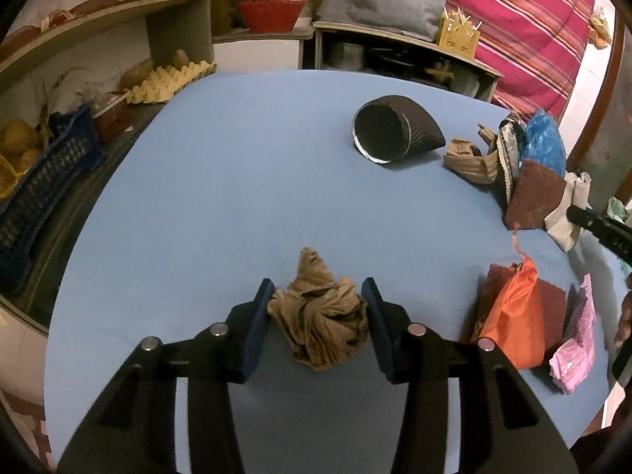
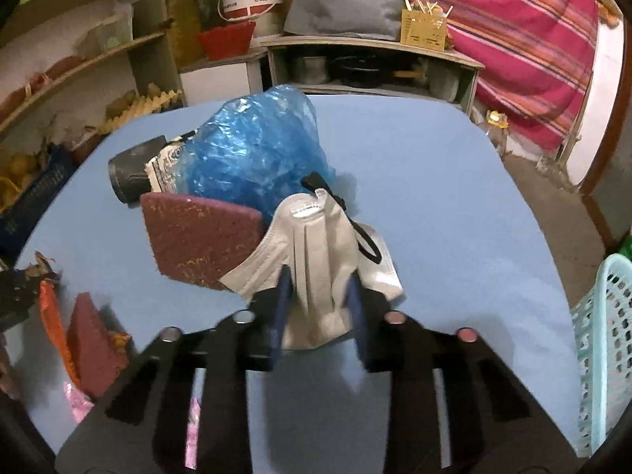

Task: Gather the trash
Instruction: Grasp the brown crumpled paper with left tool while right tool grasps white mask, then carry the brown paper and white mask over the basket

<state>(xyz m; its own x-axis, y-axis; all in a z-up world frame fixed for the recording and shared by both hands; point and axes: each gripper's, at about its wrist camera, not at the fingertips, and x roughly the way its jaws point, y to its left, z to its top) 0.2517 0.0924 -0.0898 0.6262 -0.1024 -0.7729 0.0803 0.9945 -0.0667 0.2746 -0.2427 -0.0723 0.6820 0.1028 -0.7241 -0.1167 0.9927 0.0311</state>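
Stocking (image 1: 320, 314) sits between your left fingers (image 1: 264, 300), touching both; your right fingers (image 2: 283, 300) pinch the white mask (image 2: 316, 260) at 12 o'clock.

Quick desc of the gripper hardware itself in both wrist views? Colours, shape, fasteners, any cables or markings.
Left gripper and right gripper look identical: matte black linkage arms with slotted cutouts, fanning out toward the camera. Each finger carries a flat dark blue pad. Round silver pivot bolts sit two per side. No cables, printed markings or sleeves are visible in either view.
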